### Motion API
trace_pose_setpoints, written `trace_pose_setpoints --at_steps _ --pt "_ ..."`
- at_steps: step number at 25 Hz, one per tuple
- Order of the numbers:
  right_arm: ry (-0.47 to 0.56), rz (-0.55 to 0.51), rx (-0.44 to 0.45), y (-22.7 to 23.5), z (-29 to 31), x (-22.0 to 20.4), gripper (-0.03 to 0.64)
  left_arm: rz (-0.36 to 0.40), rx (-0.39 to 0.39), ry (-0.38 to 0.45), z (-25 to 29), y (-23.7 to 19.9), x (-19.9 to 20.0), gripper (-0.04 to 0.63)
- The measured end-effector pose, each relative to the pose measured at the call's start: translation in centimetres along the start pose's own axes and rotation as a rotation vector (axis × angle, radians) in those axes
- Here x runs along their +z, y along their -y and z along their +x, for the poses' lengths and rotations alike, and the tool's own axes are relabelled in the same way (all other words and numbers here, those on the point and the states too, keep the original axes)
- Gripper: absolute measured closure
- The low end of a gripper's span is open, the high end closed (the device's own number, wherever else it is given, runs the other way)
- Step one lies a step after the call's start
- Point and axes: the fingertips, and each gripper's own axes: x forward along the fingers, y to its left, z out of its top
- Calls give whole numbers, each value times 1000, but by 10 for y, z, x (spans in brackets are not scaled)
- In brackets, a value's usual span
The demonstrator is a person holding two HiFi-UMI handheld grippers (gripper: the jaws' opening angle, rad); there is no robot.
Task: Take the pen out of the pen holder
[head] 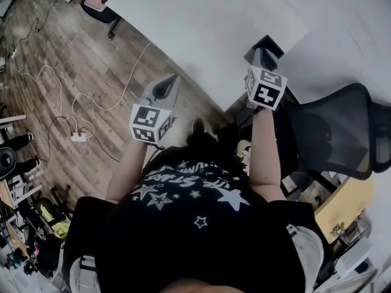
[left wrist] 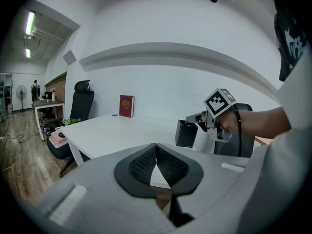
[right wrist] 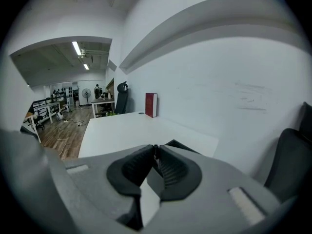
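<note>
The black square pen holder (left wrist: 186, 134) stands at the near corner of the white table (left wrist: 112, 130); in the head view the holder (head: 269, 42) shows just beyond my right gripper (head: 263, 53). In the right gripper view only its rim (right wrist: 178, 145) peeks out behind the jaws. My right gripper (right wrist: 156, 149) is over the holder's mouth, its pads pressed on a thin dark sliver that looks like the pen's top; the rest of the pen is hidden. My left gripper (left wrist: 156, 145) is held back off the table's edge, shut with nothing in it (head: 174, 79).
A red book (left wrist: 126, 106) stands upright at the table's far end by the wall. A black mesh office chair (head: 339, 133) is close on the right, another chair (left wrist: 83, 99) at the table's far left. Cables and a power strip (head: 78, 137) lie on the wooden floor.
</note>
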Motion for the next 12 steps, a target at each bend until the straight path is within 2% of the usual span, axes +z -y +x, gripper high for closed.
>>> trace_pose_setpoints --at_steps 12 --pt "159 -60 -22 0 -50 62 577 -9 11 81 -30 1 17 584"
